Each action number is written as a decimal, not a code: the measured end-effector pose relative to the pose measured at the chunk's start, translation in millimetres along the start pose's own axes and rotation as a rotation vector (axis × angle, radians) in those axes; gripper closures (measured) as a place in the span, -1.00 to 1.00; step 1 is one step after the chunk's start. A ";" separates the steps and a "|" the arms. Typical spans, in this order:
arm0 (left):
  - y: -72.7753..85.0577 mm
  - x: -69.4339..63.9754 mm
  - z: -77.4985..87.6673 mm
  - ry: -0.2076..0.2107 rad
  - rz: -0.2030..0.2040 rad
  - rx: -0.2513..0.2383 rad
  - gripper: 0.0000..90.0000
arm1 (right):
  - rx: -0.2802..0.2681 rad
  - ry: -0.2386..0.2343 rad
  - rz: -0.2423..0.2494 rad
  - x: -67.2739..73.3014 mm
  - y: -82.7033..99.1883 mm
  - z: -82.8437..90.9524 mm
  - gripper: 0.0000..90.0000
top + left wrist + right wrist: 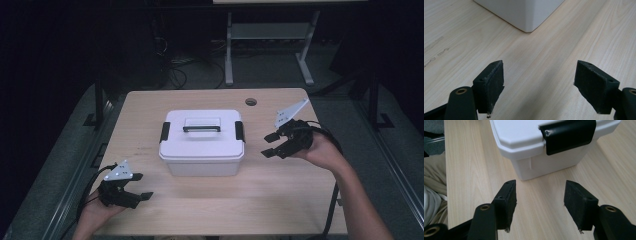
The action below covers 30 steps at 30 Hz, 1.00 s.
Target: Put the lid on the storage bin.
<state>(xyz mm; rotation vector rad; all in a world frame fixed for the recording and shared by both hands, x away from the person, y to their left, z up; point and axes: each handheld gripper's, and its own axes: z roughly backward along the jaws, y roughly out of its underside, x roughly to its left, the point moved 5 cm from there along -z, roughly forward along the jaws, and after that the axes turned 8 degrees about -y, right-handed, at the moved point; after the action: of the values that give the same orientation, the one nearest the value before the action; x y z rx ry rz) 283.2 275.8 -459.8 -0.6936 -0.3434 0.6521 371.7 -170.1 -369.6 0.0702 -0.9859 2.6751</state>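
Left hand-held gripper agape | white box cropped in its view

The box sits mid-table, between both grippers.

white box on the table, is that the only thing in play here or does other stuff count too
In play: white box with its black side latch and lid handle; right gripper, open, nearest the latch; left gripper, open.
Just there: table hole, floor cables, metal stand.
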 end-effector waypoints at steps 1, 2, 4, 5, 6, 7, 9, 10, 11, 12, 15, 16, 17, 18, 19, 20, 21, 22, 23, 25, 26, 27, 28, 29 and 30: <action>0.1 0.0 -0.1 -0.002 0.000 0.000 -0.48 | -0.002 0.000 -0.001 0.0 1.1 -0.2 -0.05; 0.2 -0.1 -0.2 -0.002 0.000 0.001 -0.48 | 0.000 0.000 -0.008 0.3 2.9 -0.5 -0.06; 0.4 0.0 -0.2 -0.002 -0.001 0.002 -0.48 | -0.001 0.000 -0.008 0.5 5.3 -1.4 -0.06; 0.4 0.0 -0.3 -0.001 -0.001 0.002 -0.48 | 0.000 0.000 -0.008 0.3 6.0 -2.0 -0.07; 0.4 0.0 -0.3 -0.001 -0.001 0.002 -0.48 | -0.002 -0.002 -0.016 0.8 7.4 -2.6 -0.07; 0.5 0.0 -0.2 -0.002 -0.001 0.002 -0.48 | -0.001 -0.001 -0.013 0.5 8.9 -3.1 -0.07; 0.7 0.2 -0.1 -0.002 0.000 0.002 -0.48 | -0.002 -0.001 -0.017 0.4 10.9 -4.3 -0.08; 0.8 0.4 0.1 -0.003 0.000 0.003 -0.48 | -0.003 0.000 -0.021 0.8 11.9 -5.0 -0.09; 1.0 0.4 0.0 -0.004 0.000 0.003 -0.48 | -0.004 -0.002 -0.023 1.1 13.1 -5.7 -0.09; 1.0 0.3 0.0 -0.004 0.000 0.004 -0.49 | -0.004 -0.002 -0.017 0.7 14.2 -6.3 -0.10; 1.1 0.2 -0.3 -0.004 0.000 0.005 -0.49 | -0.006 -0.001 -0.029 1.7 17.5 -7.8 -0.13; 1.2 0.1 -0.4 -0.004 0.000 0.005 -0.49 | -0.009 -0.001 -0.026 1.2 18.8 -8.2 -0.13; 1.3 0.0 -0.4 -0.004 0.001 0.006 -0.49 | -0.009 0.001 -0.033 1.6 20.0 -8.5 -0.14; 1.4 0.1 -0.5 -0.004 0.002 0.007 -0.49 | -0.009 -0.001 -0.030 1.2 21.4 -8.9 -0.15; 1.4 0.2 -0.5 -0.005 0.001 0.007 -0.49 | -0.012 0.002 -0.034 1.5 22.4 -9.4 -0.16; 1.4 0.1 -0.5 -0.004 0.002 0.006 -0.49 | -0.012 0.003 -0.032 1.1 23.8 -9.7 -0.17; 1.4 0.0 -0.7 -0.005 0.002 0.006 -0.49 | -0.011 0.002 -0.031 1.0 24.7 -10.0 -0.17; 1.4 0.0 -0.8 -0.005 0.002 0.007 -0.49 | -0.011 0.002 -0.037 1.6 26.2 -10.6 -0.18; 1.5 -0.1 -1.0 -0.004 0.003 0.007 -0.49 | -0.015 0.002 -0.040 1.8 26.8 -11.2 -0.20; 1.6 -0.1 -1.2 -0.004 0.002 0.010 -0.49 | -0.012 0.005 -0.037 1.3 29.0 -11.8 -0.20; 1.6 -0.1 -1.2 -0.004 0.002 0.010 -0.49 | -0.010 0.007 -0.045 1.9 30.0 -12.1 -0.21; 1.6 -0.1 -1.3 -0.004 0.003 0.009 -0.49 | -0.013 0.008 -0.043 1.7 30.6 -12.5 -0.22; 1.7 -0.1 -1.3 -0.004 0.003 0.010 -0.49 | -0.017 0.008 -0.045 1.9 31.1 -12.8 -0.22; 1.7 -0.1 -1.3 -0.004 0.003 0.010 -0.49 | -0.018 0.007 -0.049 2.3 31.8 -13.2 -0.23; 1.7 -0.1 -1.3 -0.004 0.003 0.010 -0.49 | -0.018 0.007 -0.049 2.3 31.8 -13.2 -0.23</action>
<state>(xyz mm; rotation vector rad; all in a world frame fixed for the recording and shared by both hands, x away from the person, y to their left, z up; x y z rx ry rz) 283.0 276.1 -461.9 -0.6833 -0.3429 0.6578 361.1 -184.0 -399.3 0.0795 -0.9932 2.6203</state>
